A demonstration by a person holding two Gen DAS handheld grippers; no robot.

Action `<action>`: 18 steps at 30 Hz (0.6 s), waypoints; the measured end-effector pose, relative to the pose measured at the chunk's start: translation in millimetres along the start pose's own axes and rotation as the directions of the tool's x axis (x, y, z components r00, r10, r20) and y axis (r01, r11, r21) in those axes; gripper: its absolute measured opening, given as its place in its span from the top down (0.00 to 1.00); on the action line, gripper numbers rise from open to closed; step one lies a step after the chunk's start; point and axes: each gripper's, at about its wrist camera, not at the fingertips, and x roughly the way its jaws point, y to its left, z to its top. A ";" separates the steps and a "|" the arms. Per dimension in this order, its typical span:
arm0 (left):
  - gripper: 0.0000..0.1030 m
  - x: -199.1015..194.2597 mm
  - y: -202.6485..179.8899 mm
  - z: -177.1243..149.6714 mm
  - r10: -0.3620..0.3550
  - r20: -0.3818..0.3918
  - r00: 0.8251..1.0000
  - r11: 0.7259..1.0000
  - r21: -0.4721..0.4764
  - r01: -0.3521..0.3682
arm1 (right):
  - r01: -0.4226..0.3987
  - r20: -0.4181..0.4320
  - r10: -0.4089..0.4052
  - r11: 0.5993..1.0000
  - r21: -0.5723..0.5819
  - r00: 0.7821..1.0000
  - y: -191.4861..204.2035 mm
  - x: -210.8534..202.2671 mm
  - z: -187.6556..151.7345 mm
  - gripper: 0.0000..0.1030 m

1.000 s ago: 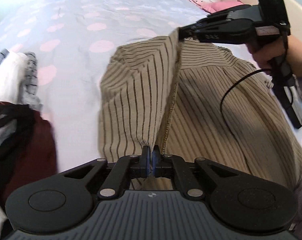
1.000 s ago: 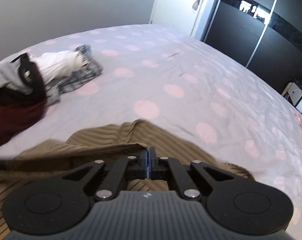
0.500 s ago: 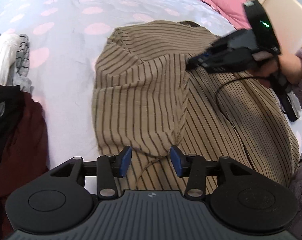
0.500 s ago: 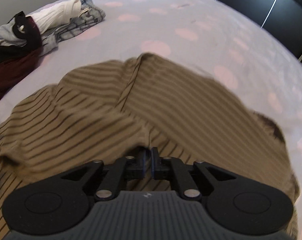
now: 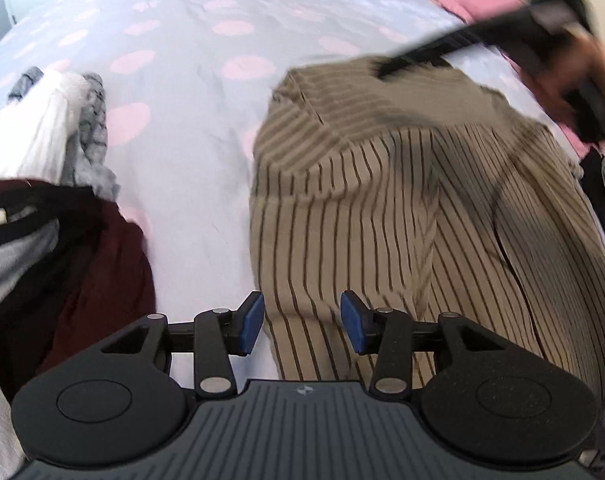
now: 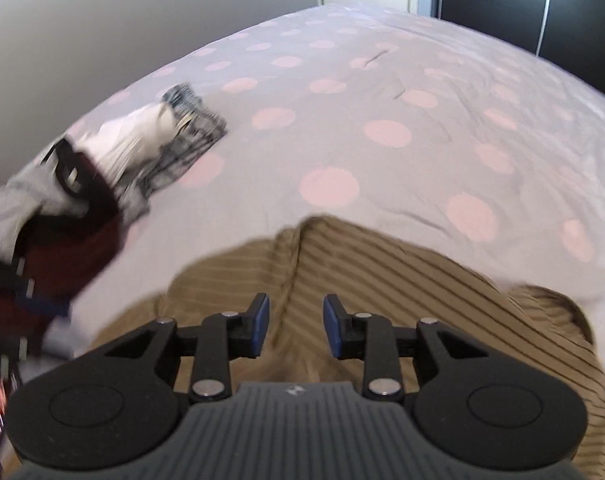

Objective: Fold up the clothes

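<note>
A tan shirt with dark thin stripes (image 5: 402, 208) lies on the bed, one side folded over its middle. It also shows in the right wrist view (image 6: 382, 276). My left gripper (image 5: 301, 322) is open and empty just above the shirt's near edge. My right gripper (image 6: 295, 326) is open and empty above the shirt's far part; in the left wrist view it shows blurred at the upper right (image 5: 386, 68).
The bed cover (image 5: 206, 92) is pale lilac with pink dots. A heap of other clothes, white, grey and dark red (image 5: 54, 208), lies left of the shirt; it also shows in the right wrist view (image 6: 102, 176). Pink pillows (image 5: 474, 0) lie at the far right.
Both grippers held the shirt's edge and carried it over the middle. The left opened half a second ago, the right has opened since and lifted away. The fold now lies flat.
</note>
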 end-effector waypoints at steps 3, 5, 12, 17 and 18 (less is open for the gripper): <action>0.65 0.8 1.1 -9.3 -0.032 -0.014 0.999 0.999 0.004 0.032 | -0.047 -0.030 0.049 0.997 0.062 0.998 -6.5 33.2 19.7 0.68; 0.68 1.8 1.5 -15.8 -0.054 -0.021 0.998 0.999 0.009 0.054 | -0.056 -0.038 0.058 0.996 0.063 0.998 -5.6 53.6 28.1 0.68; 0.68 20.6 2.4 -31.4 -0.115 -0.039 0.993 0.993 0.013 0.116 | -0.053 -0.087 0.062 0.993 0.104 0.994 -13.0 109.9 44.6 0.68; 0.70 31.7 1.4 -34.5 -0.122 -0.059 0.991 0.992 0.022 0.123 | -0.103 -0.077 0.113 0.987 0.123 0.991 -12.9 124.3 48.0 0.98; 0.70 33.5 1.5 -35.0 -0.121 -0.063 0.991 0.992 0.021 0.122 | -0.092 -0.052 0.099 0.989 0.114 0.994 -11.5 124.1 52.3 0.98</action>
